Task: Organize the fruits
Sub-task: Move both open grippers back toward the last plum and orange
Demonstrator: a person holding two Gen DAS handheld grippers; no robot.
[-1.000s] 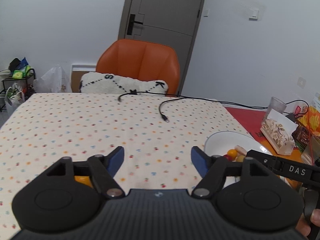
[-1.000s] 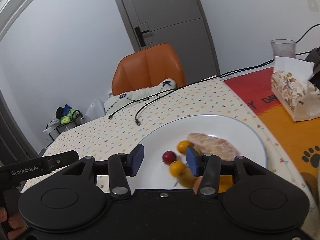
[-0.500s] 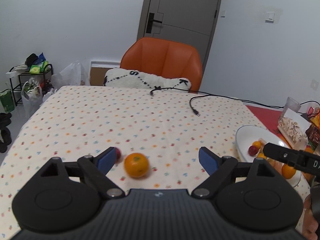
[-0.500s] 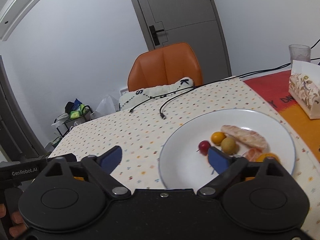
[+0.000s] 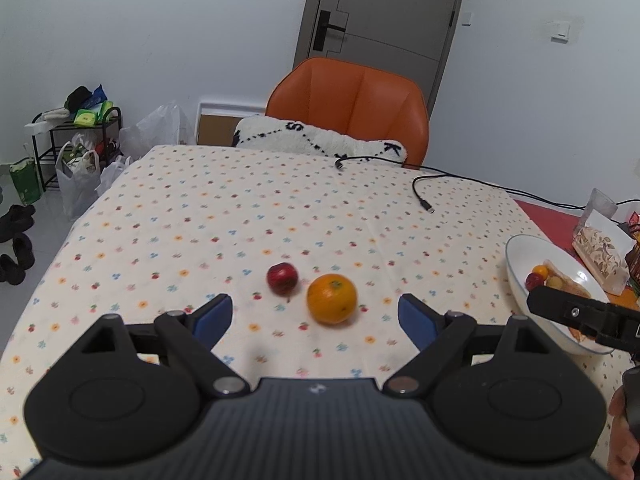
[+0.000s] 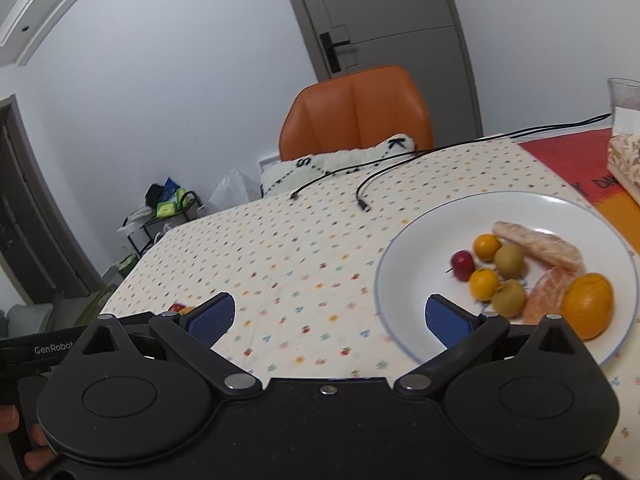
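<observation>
An orange [image 5: 331,298] and a small red fruit [image 5: 282,278] lie side by side on the dotted tablecloth in the left wrist view. My left gripper [image 5: 315,319] is open and empty just short of them. A white plate [image 6: 420,236] at the right holds several fruits: a red one [image 6: 463,265], small yellow ones [image 6: 486,246], brown ones [image 6: 508,260], peeled segments [image 6: 538,244] and an orange [image 6: 588,305]. My right gripper [image 6: 330,318] is open and empty, its right finger over the plate's near rim. The plate also shows in the left wrist view [image 5: 520,256].
An orange chair [image 5: 350,108] with a white cushion [image 5: 320,142] stands at the table's far side. Black cables [image 5: 424,186] lie on the cloth. A tissue pack [image 5: 600,256] and a clear cup [image 5: 600,202] stand right of the plate on a red mat.
Both grippers pulled back and up. The right gripper opened wide after leaving fruit on the plate. The orange and the red fruit came into the left wrist view.
</observation>
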